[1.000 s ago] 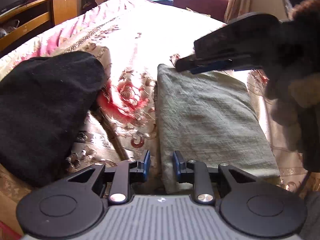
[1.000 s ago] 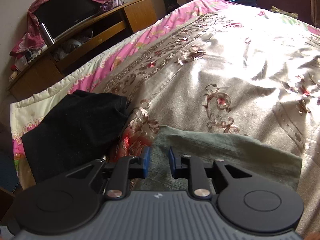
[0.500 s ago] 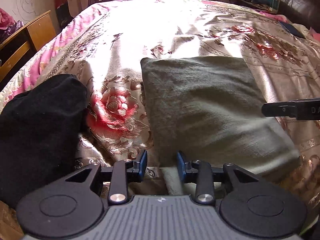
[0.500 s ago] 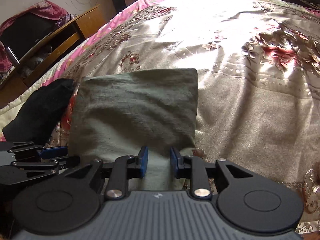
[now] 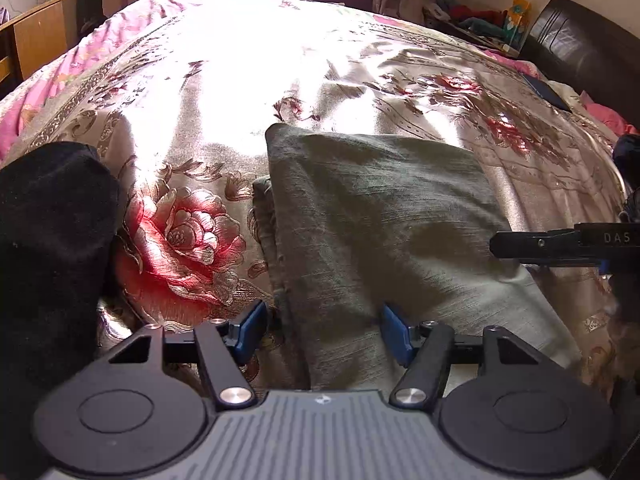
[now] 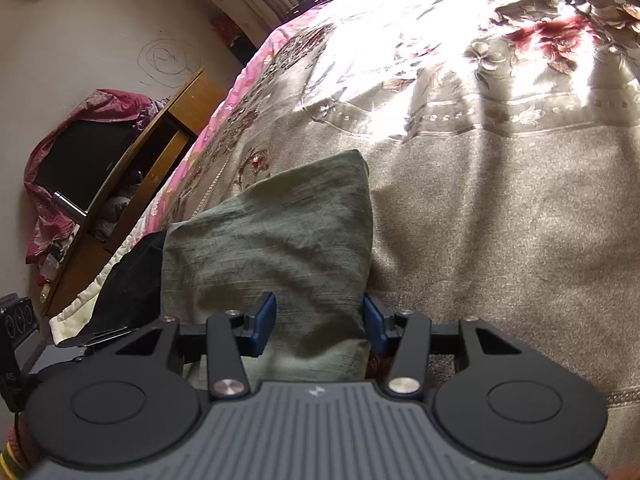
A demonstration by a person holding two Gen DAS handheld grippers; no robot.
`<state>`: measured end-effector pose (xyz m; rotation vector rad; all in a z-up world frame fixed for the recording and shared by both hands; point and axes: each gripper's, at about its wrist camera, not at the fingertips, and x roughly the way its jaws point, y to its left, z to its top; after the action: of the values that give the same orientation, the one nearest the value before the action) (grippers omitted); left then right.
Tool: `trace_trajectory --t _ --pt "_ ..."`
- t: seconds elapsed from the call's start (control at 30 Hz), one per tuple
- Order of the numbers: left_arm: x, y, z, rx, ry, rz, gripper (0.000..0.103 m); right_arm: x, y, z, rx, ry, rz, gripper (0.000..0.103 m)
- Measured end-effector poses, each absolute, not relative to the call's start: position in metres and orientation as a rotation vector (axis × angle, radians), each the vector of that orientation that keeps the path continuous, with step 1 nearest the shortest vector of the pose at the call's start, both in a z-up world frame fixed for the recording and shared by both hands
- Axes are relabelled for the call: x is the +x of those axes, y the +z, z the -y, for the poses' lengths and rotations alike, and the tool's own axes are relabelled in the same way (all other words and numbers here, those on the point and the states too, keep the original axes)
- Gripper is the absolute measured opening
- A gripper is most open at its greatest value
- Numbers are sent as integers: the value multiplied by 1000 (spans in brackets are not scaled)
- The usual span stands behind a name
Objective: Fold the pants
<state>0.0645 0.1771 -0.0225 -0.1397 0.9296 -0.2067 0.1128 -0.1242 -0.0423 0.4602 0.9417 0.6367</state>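
The grey-green pants [image 5: 384,216] lie folded into a thick rectangle on the floral bedspread [image 5: 248,80]. My left gripper [image 5: 324,334] is open, its blue pads on either side of the fold's near left edge. My right gripper [image 6: 318,330] is open over the near end of the same folded pants [image 6: 276,240]. The right gripper's fingers [image 5: 520,245] show at the right edge of the left wrist view, over the fold's right side.
A black garment [image 5: 52,240] lies bunched on the bed left of the pants; it also shows in the right wrist view [image 6: 128,284]. A wooden cabinet with a TV [image 6: 92,160] stands beside the bed. A dark headboard [image 5: 580,52] is at far right.
Both grippers have opened wide from a narrow gap. Both have drawn back to the near edge of the folded pants. The right wrist view has tilted.
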Motion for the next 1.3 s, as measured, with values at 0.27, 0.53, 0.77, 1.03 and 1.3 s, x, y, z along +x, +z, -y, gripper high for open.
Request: trace_trajectory --t 0.27,0.53,0.77,1.03,1.3 --pt "73 -23 -166 -129 -243 -915 69 130 -61 130 588 685 -950 16" --pt "117 -14 -105 -118 -389 -854 61 128 -35 183 598 612 -915 9" --pt "127 -10 -51 86 -400 -805 64 163 -2 227 340 321 -831 20" --pt "124 22 -34 195 -246 -549 69 106 24 175 126 278 -570 20" --pt "180 -23 -24 137 -94 -558 69 80 -23 135 5 402 -647 20"
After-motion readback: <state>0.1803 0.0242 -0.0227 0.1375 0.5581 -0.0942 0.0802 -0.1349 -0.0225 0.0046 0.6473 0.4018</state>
